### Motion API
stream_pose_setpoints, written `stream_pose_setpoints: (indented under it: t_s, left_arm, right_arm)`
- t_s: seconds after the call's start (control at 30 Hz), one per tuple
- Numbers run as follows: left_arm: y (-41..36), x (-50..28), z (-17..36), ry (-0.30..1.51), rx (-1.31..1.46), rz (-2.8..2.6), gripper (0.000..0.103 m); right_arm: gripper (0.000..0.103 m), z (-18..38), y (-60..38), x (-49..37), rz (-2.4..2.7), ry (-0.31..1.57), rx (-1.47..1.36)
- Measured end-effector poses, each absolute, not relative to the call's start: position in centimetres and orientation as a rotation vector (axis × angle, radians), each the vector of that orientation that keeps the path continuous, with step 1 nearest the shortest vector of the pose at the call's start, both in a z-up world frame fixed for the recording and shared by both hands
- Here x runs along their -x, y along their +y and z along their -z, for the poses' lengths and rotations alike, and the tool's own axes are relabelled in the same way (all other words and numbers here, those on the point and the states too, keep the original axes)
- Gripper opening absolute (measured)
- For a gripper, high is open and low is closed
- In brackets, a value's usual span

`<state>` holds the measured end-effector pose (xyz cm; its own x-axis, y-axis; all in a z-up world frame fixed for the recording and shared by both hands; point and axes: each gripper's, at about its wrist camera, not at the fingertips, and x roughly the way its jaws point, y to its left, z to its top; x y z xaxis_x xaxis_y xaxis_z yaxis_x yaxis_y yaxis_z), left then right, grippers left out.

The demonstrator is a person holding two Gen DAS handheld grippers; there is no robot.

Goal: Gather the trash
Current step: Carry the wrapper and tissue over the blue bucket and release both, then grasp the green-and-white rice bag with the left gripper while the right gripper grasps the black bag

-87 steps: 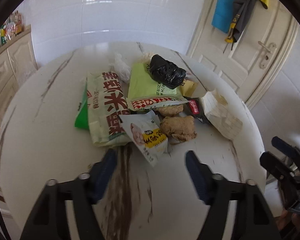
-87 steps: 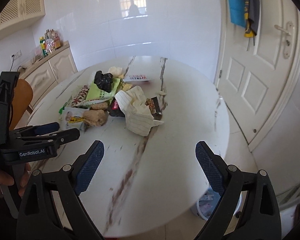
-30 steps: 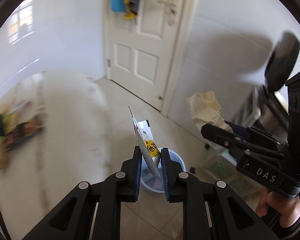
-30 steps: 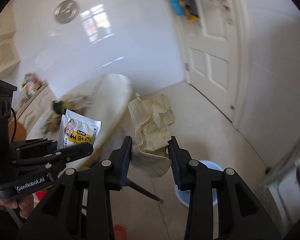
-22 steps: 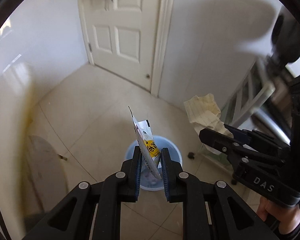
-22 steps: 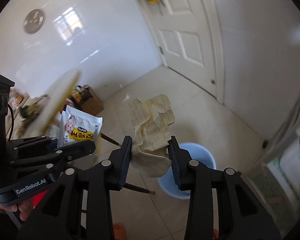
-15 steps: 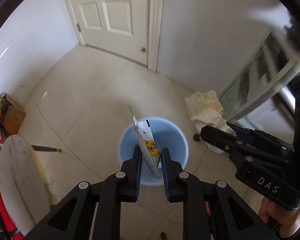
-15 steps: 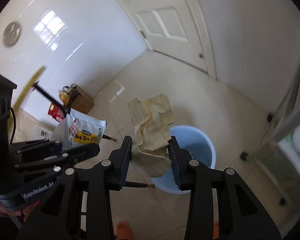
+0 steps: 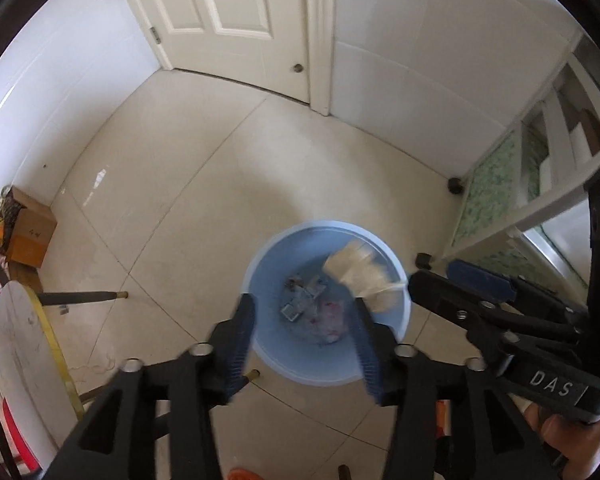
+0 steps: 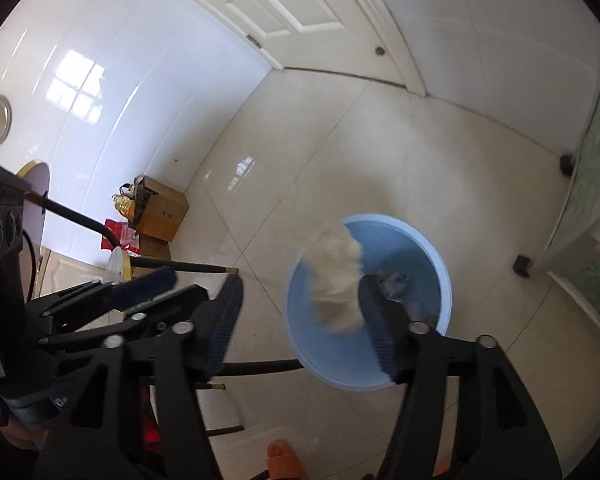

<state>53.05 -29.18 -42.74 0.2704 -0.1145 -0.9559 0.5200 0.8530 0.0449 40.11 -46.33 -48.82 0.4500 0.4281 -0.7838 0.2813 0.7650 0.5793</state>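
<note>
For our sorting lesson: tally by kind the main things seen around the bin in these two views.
Grippers: 2 (left gripper, right gripper)
Blue bins: 1
Crumpled papers: 1
Cardboard boxes: 1
Doors: 1
Total: 6

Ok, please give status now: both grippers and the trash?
Left gripper, right gripper opening, nothing clamped. Crumpled paper falling over blue bin. Nothing blocking.
</note>
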Motion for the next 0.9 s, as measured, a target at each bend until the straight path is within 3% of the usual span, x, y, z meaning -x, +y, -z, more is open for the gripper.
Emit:
stream_pose_setpoints:
  t_s: [0.23, 0.47, 0.7, 0.9]
  left_arm:
    - [-27.0, -49.4, 38.3, 1.177, -0.343, 0.446, 0.054]
    - [-23.7, -43.1, 29.1, 0.980, -0.297, 0.455, 0.057]
    - [-15.8, -34.9, 19.2, 0.741, -0.210, 0.412, 0.086]
    - [-7.5, -28.1, 14.2, 0.600, -0.161, 0.325, 0.095]
  right_arm:
    - [0.065, 45.4, -45.8, -38.7, -0.075, 1.104, -0.664]
    - [0.068, 34.7, -43.6, -35.9, -0.087, 0.984, -0.501]
    - [0.079, 21.4, -37.5, -31.9, -0.162, 0.796, -0.344]
    - [0.083, 13.8, -28.6, -28.7, -0.272, 0.683, -0.231]
